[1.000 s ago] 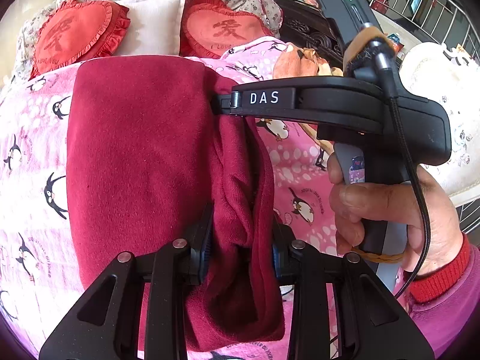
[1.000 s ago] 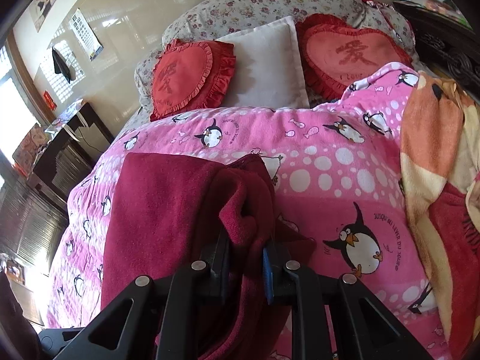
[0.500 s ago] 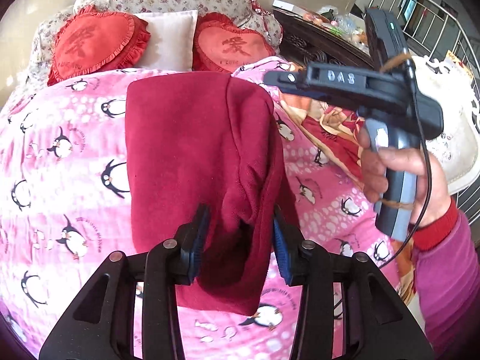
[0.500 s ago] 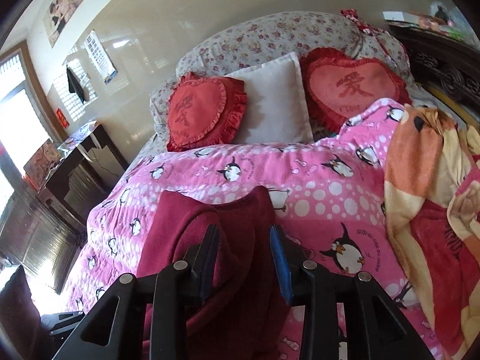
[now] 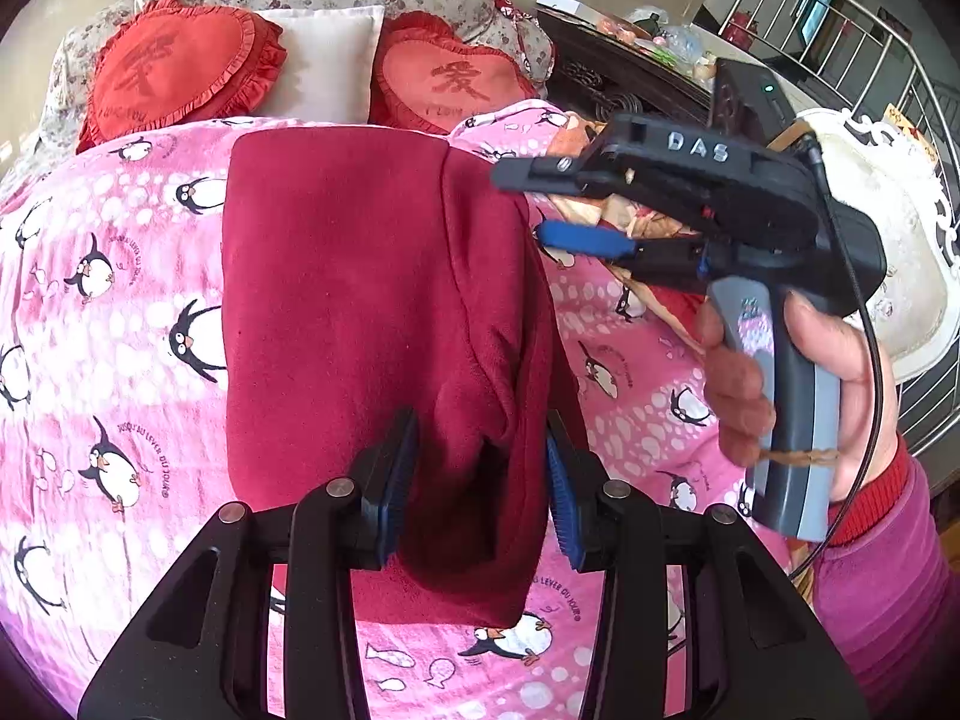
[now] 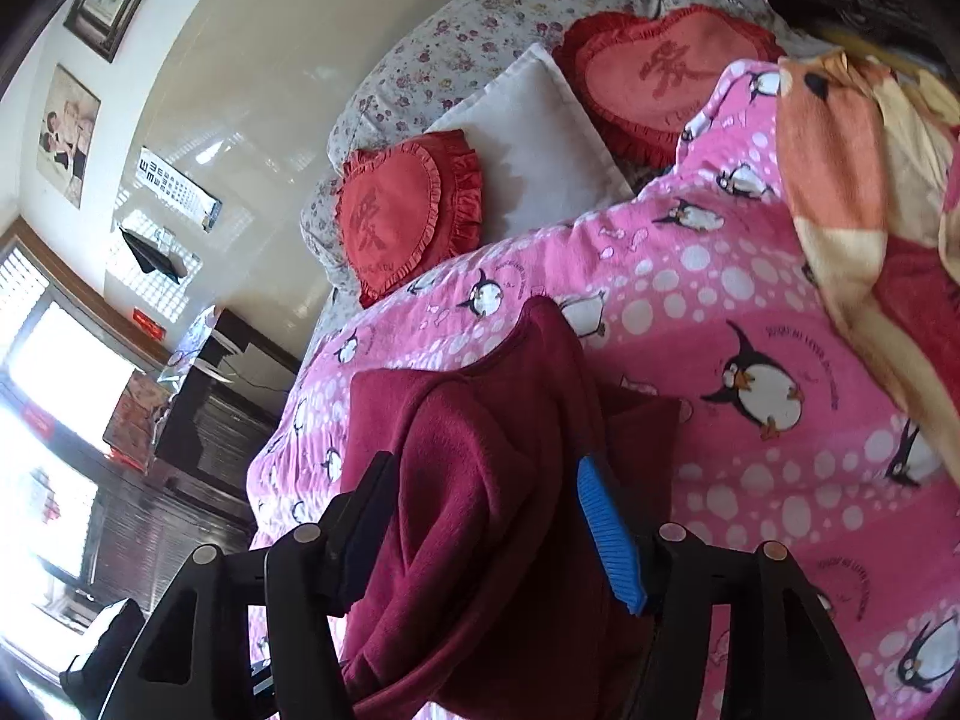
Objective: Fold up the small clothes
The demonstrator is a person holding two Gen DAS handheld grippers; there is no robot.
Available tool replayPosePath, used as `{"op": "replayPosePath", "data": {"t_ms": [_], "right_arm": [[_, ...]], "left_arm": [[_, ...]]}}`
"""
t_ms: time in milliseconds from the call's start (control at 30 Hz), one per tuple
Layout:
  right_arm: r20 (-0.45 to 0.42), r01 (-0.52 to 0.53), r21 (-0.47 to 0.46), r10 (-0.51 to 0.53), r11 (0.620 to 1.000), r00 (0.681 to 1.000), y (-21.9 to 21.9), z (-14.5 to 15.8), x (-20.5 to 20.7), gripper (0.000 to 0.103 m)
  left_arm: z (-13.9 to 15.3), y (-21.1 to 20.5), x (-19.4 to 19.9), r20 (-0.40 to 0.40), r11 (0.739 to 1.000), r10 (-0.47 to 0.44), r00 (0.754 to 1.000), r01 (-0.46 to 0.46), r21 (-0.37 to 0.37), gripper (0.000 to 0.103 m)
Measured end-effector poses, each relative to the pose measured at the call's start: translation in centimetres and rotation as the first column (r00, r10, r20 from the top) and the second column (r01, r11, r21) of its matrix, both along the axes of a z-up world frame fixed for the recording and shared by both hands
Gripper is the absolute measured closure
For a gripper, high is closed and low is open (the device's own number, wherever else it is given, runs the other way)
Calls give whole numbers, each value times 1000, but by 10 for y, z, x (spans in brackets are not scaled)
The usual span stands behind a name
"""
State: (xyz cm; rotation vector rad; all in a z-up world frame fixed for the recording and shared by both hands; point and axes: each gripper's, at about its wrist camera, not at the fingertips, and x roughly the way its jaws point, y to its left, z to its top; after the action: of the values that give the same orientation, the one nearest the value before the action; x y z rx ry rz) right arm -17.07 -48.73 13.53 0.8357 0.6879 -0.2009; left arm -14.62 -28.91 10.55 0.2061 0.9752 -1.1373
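Note:
A dark red fleece garment (image 5: 336, 276) lies folded lengthwise on the pink penguin bedcover (image 5: 120, 300). My left gripper (image 5: 480, 480) hovers over its near end. The jaws are parted, with the bunched fold loose between the blue pads. In the left wrist view my right gripper (image 5: 519, 204), held by a hand (image 5: 750, 396), sits at the garment's far right edge with nothing between its fingers. In the right wrist view the right gripper (image 6: 486, 516) is tilted, its jaws opening, with the garment (image 6: 480, 450) loose between them.
Two red heart cushions (image 5: 174, 72) (image 5: 450, 78) and a white pillow (image 5: 324, 60) lean at the headboard. An orange blanket (image 6: 840, 150) lies on the bedcover (image 6: 750, 300) to the right. A dark wooden cabinet (image 5: 600, 78) stands beyond the bed's right side.
Both grippers went from shut on the folded edge to parted, and the fold now rests on the bed. The right gripper rolled and pulled off to the right. The left drew back.

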Motion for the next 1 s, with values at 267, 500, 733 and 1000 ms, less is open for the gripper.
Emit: {"op": "replayPosePath", "data": {"t_ms": [267,500,733,1000], "right_arm": [[-30,-61,54,63,997,998,20,-23,15,48],[-116,-91,-318,56,944,992,28,4,39,82],[-239,-68,-440,-43,895,970,8,-28,44,76],[-80,-107,-377,83,920,993,38,39,-4,70]], "left_arm": [[1,0,-3,-7,1000,-7,1000,7,8,64],[26,27,-3,-5,996,-8,1000,8,-93,36],[9,27,21,31,996,84,996,-83,-20,35],[-25,10,36,56,990,125,991,-129,62,35]]}}
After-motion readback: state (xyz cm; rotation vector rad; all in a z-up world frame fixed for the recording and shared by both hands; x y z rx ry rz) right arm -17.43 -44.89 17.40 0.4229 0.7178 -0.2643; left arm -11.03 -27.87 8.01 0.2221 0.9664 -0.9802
